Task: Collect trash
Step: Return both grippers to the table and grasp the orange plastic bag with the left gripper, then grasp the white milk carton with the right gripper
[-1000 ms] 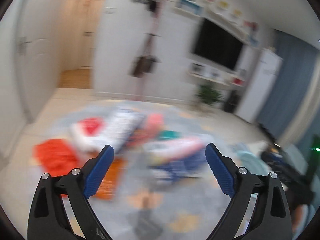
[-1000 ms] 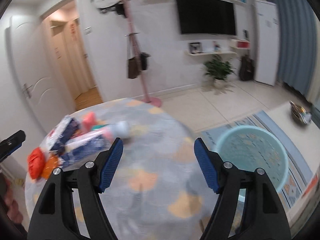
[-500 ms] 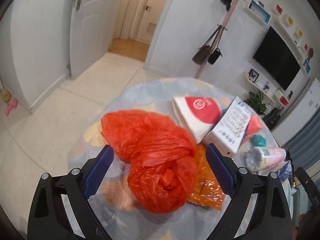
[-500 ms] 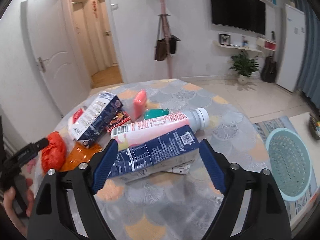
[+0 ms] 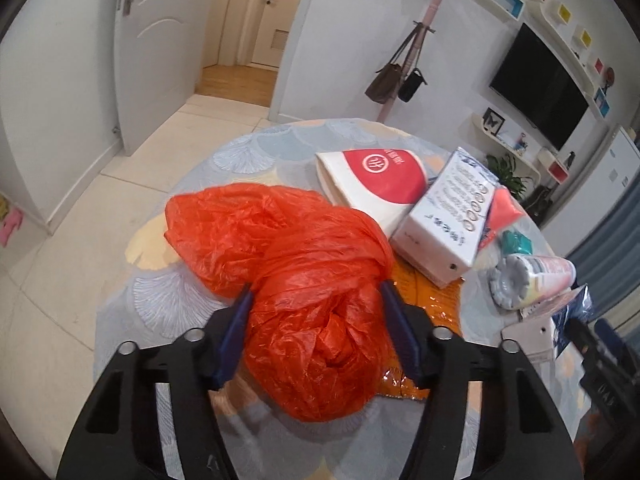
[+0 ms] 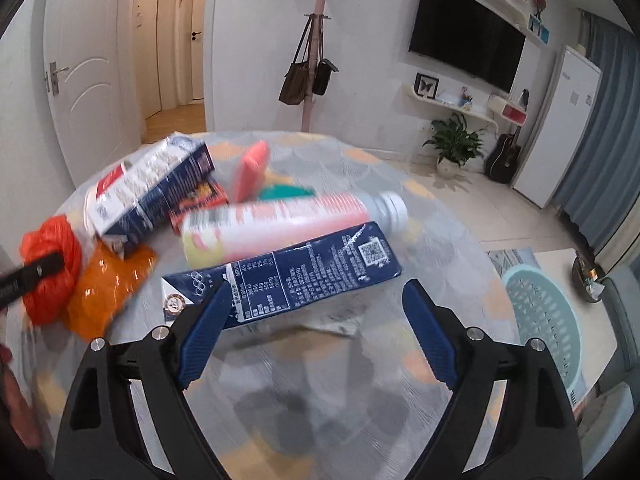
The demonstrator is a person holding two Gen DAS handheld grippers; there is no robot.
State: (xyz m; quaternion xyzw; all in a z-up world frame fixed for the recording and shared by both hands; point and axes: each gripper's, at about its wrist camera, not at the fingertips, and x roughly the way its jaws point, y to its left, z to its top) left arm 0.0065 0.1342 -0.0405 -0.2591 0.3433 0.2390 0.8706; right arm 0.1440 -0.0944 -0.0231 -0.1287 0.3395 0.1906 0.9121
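Observation:
Trash lies on a round table (image 5: 248,152). A crumpled orange plastic bag (image 5: 296,256) sits between the fingers of my left gripper (image 5: 314,298), whose jaws have narrowed and press its sides. The bag also shows in the right wrist view (image 6: 52,268). My right gripper (image 6: 316,292) is open, just short of a dark blue carton (image 6: 288,276) lying flat. Behind the carton lies a pink bottle (image 6: 288,224) with a white cap.
A white and blue box (image 5: 444,224), a red and white packet (image 5: 380,184), an orange wrapper (image 6: 108,288), a pink item (image 6: 252,168) and a teal item (image 6: 284,192) lie on the table. A light blue basket (image 6: 548,320) stands on the floor to the right.
My left gripper has moved forward around the orange bag and its jaws have closed in on it. My right gripper has come closer to the blue carton.

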